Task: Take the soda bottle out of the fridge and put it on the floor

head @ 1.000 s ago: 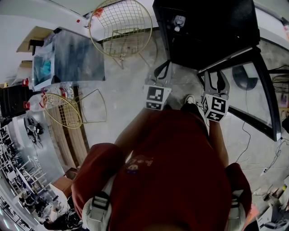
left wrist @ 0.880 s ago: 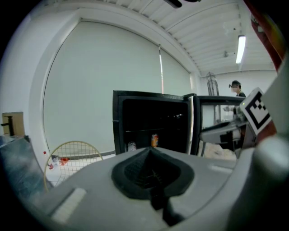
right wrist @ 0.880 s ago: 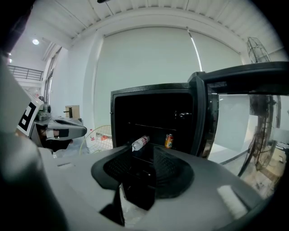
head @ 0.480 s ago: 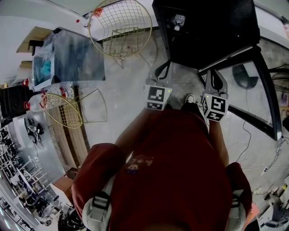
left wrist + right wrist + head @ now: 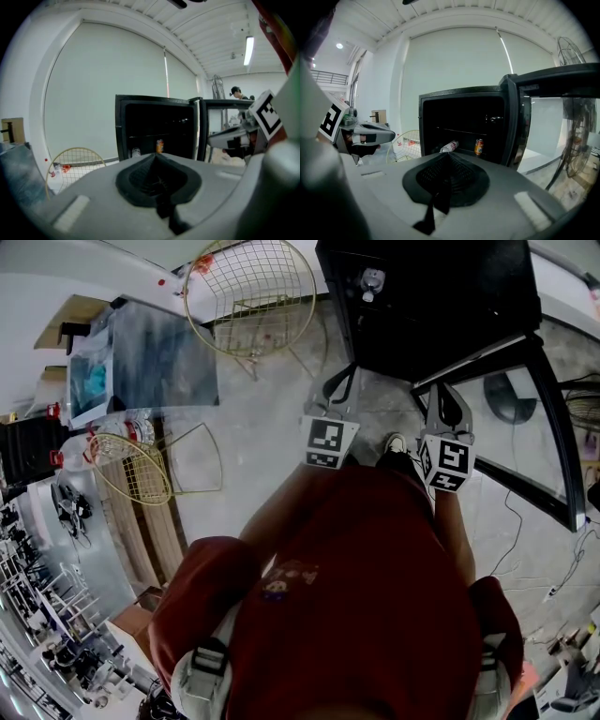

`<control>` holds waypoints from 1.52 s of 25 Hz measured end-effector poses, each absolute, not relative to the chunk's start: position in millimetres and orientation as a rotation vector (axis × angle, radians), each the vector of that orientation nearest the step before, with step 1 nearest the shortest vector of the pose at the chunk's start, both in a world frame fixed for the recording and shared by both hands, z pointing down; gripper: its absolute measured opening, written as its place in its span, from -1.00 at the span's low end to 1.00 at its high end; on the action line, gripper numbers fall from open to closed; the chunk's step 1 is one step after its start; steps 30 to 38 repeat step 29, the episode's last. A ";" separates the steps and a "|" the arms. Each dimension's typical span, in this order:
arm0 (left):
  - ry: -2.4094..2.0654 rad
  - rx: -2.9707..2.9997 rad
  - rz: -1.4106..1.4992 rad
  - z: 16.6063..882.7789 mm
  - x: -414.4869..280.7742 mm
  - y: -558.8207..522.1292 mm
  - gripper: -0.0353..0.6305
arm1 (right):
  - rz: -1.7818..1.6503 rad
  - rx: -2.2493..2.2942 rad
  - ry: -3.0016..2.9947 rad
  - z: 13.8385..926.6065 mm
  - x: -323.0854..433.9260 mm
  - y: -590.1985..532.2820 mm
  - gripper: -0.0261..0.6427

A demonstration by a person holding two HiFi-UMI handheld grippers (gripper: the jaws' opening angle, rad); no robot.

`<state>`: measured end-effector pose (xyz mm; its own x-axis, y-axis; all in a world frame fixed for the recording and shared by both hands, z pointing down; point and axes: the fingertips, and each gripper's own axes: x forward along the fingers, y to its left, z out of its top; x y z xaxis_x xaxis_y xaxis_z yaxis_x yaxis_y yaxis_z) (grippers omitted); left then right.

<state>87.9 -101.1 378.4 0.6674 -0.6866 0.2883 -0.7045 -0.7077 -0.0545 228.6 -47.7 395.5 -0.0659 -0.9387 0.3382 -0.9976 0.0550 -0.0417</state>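
The black fridge stands open, its door swung out to the right. The soda bottle lies on its side on a shelf inside, beside an orange can. The left gripper view shows the same bottle and can. Both grippers hover side by side in front of the fridge, short of it. My left gripper is shut and empty. My right gripper has just been closing; its jaws now meet with nothing between them.
Two round gold wire frames and a glass-topped table stand left of the fridge. A fan and floor cables are on the right. A person stands far off.
The right gripper's jaws, apart a second ago, have come together on nothing. Both hands and the left gripper stayed where they were.
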 end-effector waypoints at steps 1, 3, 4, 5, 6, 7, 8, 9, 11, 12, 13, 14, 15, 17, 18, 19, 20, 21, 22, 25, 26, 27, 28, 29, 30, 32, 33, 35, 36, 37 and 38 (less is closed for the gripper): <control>-1.174 2.811 0.448 378.5 88.0 -101.1 -0.90 | 0.391 1.982 -2.106 395.7 228.9 -47.6 -0.92; -1.174 2.813 0.453 379.7 88.2 -101.4 -0.90 | 0.392 1.984 -2.100 397.5 230.0 -47.7 -0.92; -1.175 2.814 0.455 380.8 88.3 -101.7 -0.90 | 0.392 1.985 -2.100 398.8 230.4 -47.8 -0.92; -1.175 2.815 0.456 382.1 88.5 -101.9 -0.90 | 0.393 1.985 -2.100 400.0 230.9 -47.9 -0.92; -1.175 2.815 0.457 383.2 88.8 -102.1 -0.90 | 0.393 1.987 -2.101 401.1 231.5 -47.9 -0.92; -1.175 2.815 0.457 384.1 88.9 -102.2 -0.90 | 0.395 1.988 -2.101 402.0 231.9 -47.9 -0.92; -1.175 2.813 0.456 384.7 88.8 -102.1 -0.90 | 0.398 1.988 -2.101 402.7 232.2 -47.7 -0.92; -1.175 2.811 0.456 385.0 88.7 -101.9 -0.90 | 0.400 1.988 -2.102 403.1 232.3 -47.5 -0.92; -1.173 2.809 0.459 385.5 88.7 -101.7 -0.90 | 0.402 1.986 -2.104 403.3 232.3 -47.5 -0.92; -1.173 2.810 0.462 385.7 88.8 -101.8 -0.90 | 0.402 1.984 -2.105 403.1 232.2 -47.7 -0.92; -1.172 2.810 0.465 385.9 88.9 -102.0 -0.90 | 0.401 1.982 -2.106 403.0 232.0 -47.9 -0.92; -1.170 2.809 0.465 386.1 89.1 -102.2 -0.90 | 0.400 1.980 -2.107 402.9 232.0 -48.1 -0.92; -1.165 2.806 0.462 386.2 89.5 -102.5 -0.90 | 0.400 1.978 -2.107 402.9 232.1 -48.3 -0.92; -1.150 2.793 0.452 387.1 90.5 -103.4 -0.90 | 0.401 1.975 -2.105 403.1 232.9 -48.9 -0.92; -1.145 2.785 0.449 387.7 90.7 -103.9 -0.90 | 0.402 1.975 -2.103 403.4 233.4 -49.1 -0.92; -1.143 2.780 0.448 388.2 90.5 -104.3 -0.90 | 0.402 1.975 -2.102 403.7 233.7 -49.1 -0.92; -1.142 2.779 0.450 388.5 90.2 -104.4 -0.90 | 0.403 1.975 -2.102 404.0 233.9 -49.0 -0.92; -1.142 2.779 0.453 388.5 89.9 -104.4 -0.90 | 0.403 1.974 -2.102 404.0 233.9 -48.8 -0.92; -1.142 2.780 0.455 388.5 89.9 -104.3 -0.90 | 0.402 1.973 -2.103 403.8 234.2 -48.7 -0.92; -1.143 2.780 0.458 388.6 90.9 -104.2 -0.90 | 0.403 1.972 -2.106 403.9 235.3 -48.2 -0.92; -1.145 2.780 0.457 388.7 91.5 -103.9 -0.90 | 0.405 1.972 -2.106 404.4 235.7 -47.8 -0.92; -1.146 2.779 0.457 388.9 92.2 -103.6 -0.90 | 0.405 1.971 -2.107 404.8 236.3 -47.4 -0.92; -1.147 2.779 0.456 389.0 93.0 -103.4 -0.90 | 0.405 1.971 -2.107 405.1 236.9 -47.1 -0.92; -1.148 2.778 0.455 389.1 93.8 -103.2 -0.90 | 0.405 1.971 -2.108 405.5 237.6 -46.8 -0.92; -1.148 2.778 0.455 389.1 93.8 -103.2 -0.90 | 0.405 1.971 -2.108 405.5 237.6 -46.8 -0.92; -1.148 2.778 0.455 389.1 93.8 -103.2 -0.90 | 0.405 1.971 -2.108 405.5 237.6 -46.8 -0.92; -1.148 2.778 0.455 389.1 93.8 -103.2 -0.90 | 0.405 1.971 -2.108 405.5 237.6 -46.8 -0.92; -1.148 2.778 0.455 389.1 93.8 -103.2 -0.90 | 0.405 1.971 -2.108 405.5 237.6 -46.8 -0.92; -1.148 2.778 0.455 389.1 93.8 -103.2 -0.90 | 0.405 1.971 -2.108 405.5 237.6 -46.8 -0.92; -1.148 2.778 0.455 389.1 93.8 -103.2 -0.90 | 0.405 1.971 -2.108 405.5 237.6 -46.8 -0.92; -1.148 2.778 0.455 389.1 93.8 -103.2 -0.90 | 0.405 1.971 -2.108 405.5 237.6 -46.8 -0.92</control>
